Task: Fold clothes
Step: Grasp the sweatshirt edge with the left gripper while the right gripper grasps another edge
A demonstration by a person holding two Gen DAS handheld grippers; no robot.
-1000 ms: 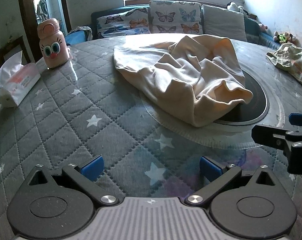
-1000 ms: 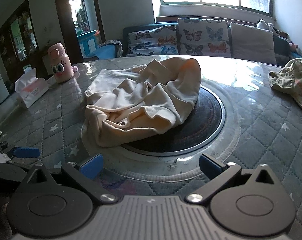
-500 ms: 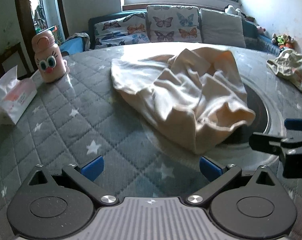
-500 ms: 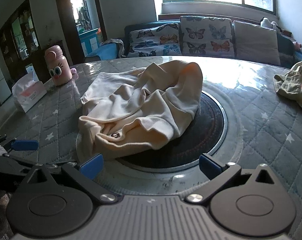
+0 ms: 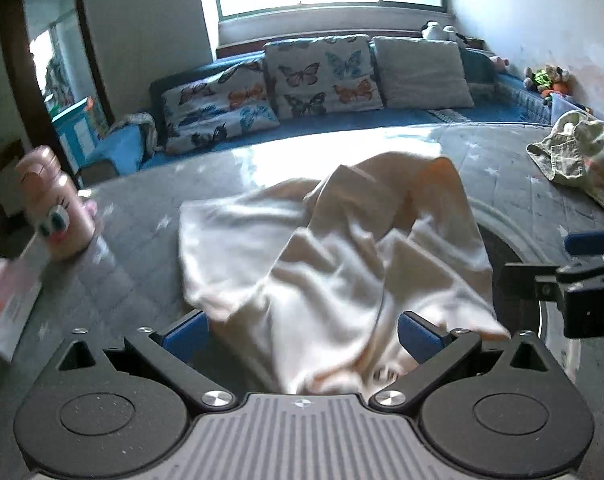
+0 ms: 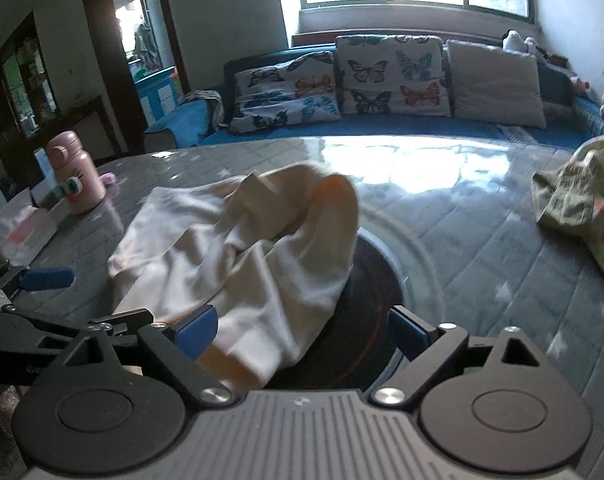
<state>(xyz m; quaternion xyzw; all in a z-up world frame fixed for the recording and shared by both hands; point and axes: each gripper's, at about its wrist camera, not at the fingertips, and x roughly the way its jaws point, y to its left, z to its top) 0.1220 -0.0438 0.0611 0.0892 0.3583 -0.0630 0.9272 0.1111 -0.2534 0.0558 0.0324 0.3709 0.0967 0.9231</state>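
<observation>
Fingers of the left gripper (image 5: 302, 334) stand spread wide, and the near edge of the cream garment (image 5: 334, 264) lies in the gap between them, its folds running under the gripper body; whether the blue pads press the cloth cannot be told. The garment is crumpled in a heap straight ahead on the quilted star-print table cover (image 5: 114, 280), partly over a dark round inset (image 6: 366, 304) in the table.

The right gripper (image 6: 302, 328) is likewise spread wide. The garment's lower corner sits just ahead of its left pad and in the left half of the gap, while the right half of the gap opens on the dark inset.

Beyond and to the left of both grippers stand a pink bottle (image 6: 76, 178) with cartoon eyes and a tissue pack (image 6: 20, 234). Far to the right lies an olive garment (image 6: 582, 204), well apart from the cream one. A sofa with butterfly cushions (image 6: 390, 76) runs behind the table.
</observation>
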